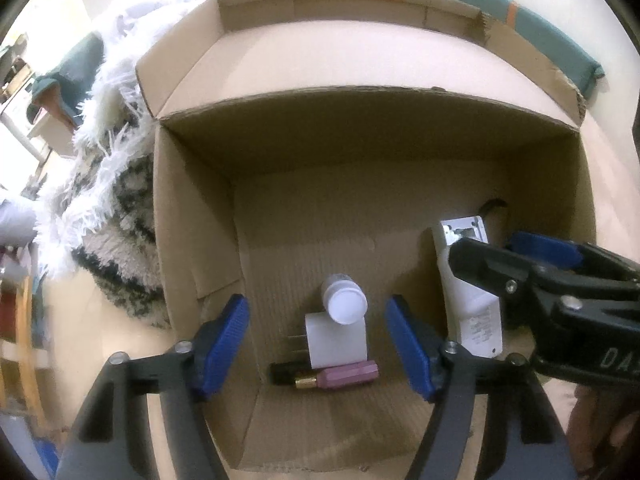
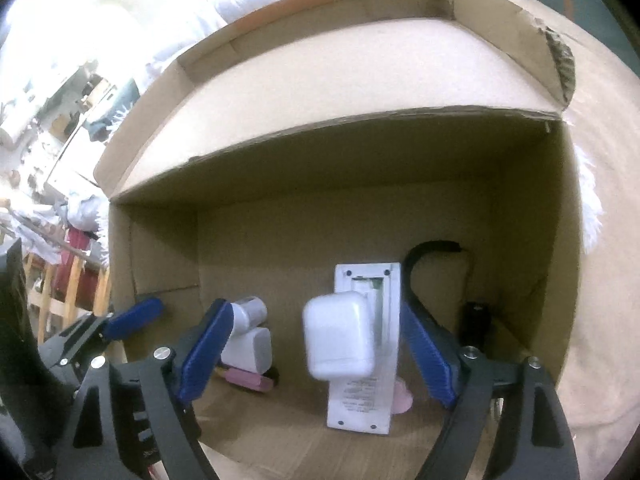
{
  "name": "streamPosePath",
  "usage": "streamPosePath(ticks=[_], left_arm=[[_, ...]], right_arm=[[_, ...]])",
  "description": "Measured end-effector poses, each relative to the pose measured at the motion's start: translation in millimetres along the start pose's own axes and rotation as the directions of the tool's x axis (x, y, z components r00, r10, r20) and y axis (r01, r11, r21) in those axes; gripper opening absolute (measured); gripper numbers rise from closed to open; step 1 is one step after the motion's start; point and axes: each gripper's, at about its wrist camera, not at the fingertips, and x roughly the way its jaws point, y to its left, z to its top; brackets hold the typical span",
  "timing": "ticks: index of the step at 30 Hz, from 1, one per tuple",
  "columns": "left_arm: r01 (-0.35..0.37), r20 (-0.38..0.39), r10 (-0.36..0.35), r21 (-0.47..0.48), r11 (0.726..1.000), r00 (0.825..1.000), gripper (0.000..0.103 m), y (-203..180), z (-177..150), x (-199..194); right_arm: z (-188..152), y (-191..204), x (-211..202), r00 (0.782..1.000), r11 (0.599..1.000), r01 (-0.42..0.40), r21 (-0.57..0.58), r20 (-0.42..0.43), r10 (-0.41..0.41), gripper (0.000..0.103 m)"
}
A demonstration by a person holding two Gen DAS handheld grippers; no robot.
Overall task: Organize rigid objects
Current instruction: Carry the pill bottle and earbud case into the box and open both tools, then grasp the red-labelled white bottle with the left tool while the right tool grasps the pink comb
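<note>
Cardboard box (image 1: 192,216), open top. Floor holds: white bottle (image 1: 345,300) on white plug (image 1: 336,342), pink tube (image 1: 348,376) in front; white remote (image 2: 366,360); white case (image 2: 339,336), blurred, between right claw (image 2: 320,352) pads, untouched. Left claw (image 1: 318,344) open, empty, above the bottle.

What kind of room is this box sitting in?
Probably a lived-in room at home, perhaps a bedroom. The open cardboard box sits beside a shaggy white rug, with pale bedding behind it and cluttered wooden furniture further off.
</note>
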Motion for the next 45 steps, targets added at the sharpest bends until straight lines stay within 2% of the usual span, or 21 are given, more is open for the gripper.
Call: streamPosePath(ticks=[2,9,13,17,21,25,30,33,38,42,45], left_arm=[[-0.02,-0.006,0.02,0.002,1.0,1.0,0.068,-4,6,-1],[0.012,0.003,-0.012,-0.033,0.999,1.0,0.068,-5,9,-6],[0.026,0.017,-0.024,-0.074,0.997,1.0,0.068,4,9,-15],[0.052,0.026,-0.049,-0.12,0.991,0.998,0.068,9,7,-26],[0.054,0.05,-0.049,-0.114,0.992,0.998,0.068,10,2,-39],[0.075,0.064,-0.068,-0.105,0.992,0.996,0.068,12,-8,-49],[0.135,0.051,-0.13,-0.108,0.985,0.99,0.068,23,-19,-58],[0.109,0.074,-0.099,-0.145,0.983,0.992,0.068,36,-30,-65],[0.151,0.042,-0.145,-0.25,0.956,0.989,0.068,54,-56,-65],[0.146,0.003,-0.15,-0.262,0.954,0.989,0.068,52,-85,-62],[0.156,-0.031,-0.168,-0.236,0.959,0.985,0.068,42,-105,-58]], right_arm=[[2,-3,8,1.0,1.0,0.003,0.006,-0.007,-0.003,0.09],[-1,4,10,0.999,0.998,0.054,-0.012,-0.003,-0.054,0.09],[1,2,7,1.0,1.0,0.029,-0.001,0.003,-0.029,0.09],[2,-2,-3,0.999,0.999,0.037,0.009,0.036,-0.037,0.09],[-4,-6,-13,0.998,0.999,0.035,0.023,0.052,-0.036,0.09],[-12,-7,-24,0.998,0.999,0.024,0.026,0.05,-0.025,0.09],[-30,-5,-48,0.994,0.998,0.066,-0.01,0.092,-0.065,0.09],[-51,-14,-56,0.995,0.998,0.062,0.03,0.073,-0.064,0.09],[-77,-22,-62,0.997,0.995,0.048,0.087,0.048,-0.052,0.09],[-95,-22,-68,0.997,0.993,0.048,0.105,0.047,-0.053,0.09],[-107,-23,-66,0.998,0.991,0.052,0.119,0.023,-0.056,0.09]])
